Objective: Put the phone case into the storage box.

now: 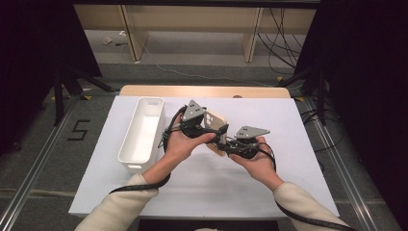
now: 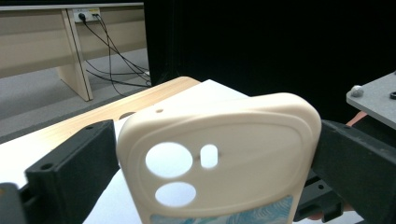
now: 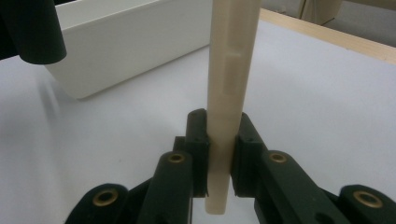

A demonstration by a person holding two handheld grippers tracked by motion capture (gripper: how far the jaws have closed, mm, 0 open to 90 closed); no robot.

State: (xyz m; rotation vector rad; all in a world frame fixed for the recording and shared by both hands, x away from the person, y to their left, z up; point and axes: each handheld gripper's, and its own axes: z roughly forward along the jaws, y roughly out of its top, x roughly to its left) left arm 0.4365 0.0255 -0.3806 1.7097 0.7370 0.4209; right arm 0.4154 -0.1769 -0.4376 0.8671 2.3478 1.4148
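A cream phone case (image 1: 215,120) with round camera holes is held up over the table between both grippers. My left gripper (image 1: 208,126) is shut on it across its width; in the left gripper view the black jaws press on both side edges of the phone case (image 2: 243,126), back side facing the camera. My right gripper (image 1: 225,143) grips the case's lower end. In the right gripper view the phone case (image 3: 231,56) stands edge-on, pinched between the two pads of my right gripper (image 3: 219,135).
A long empty white bin (image 1: 126,139) lies left of the hands, and shows as the white bin (image 3: 126,42) behind the case. A white sheet (image 1: 288,125) covers the wooden table. Cables trail from both grippers toward the near edge.
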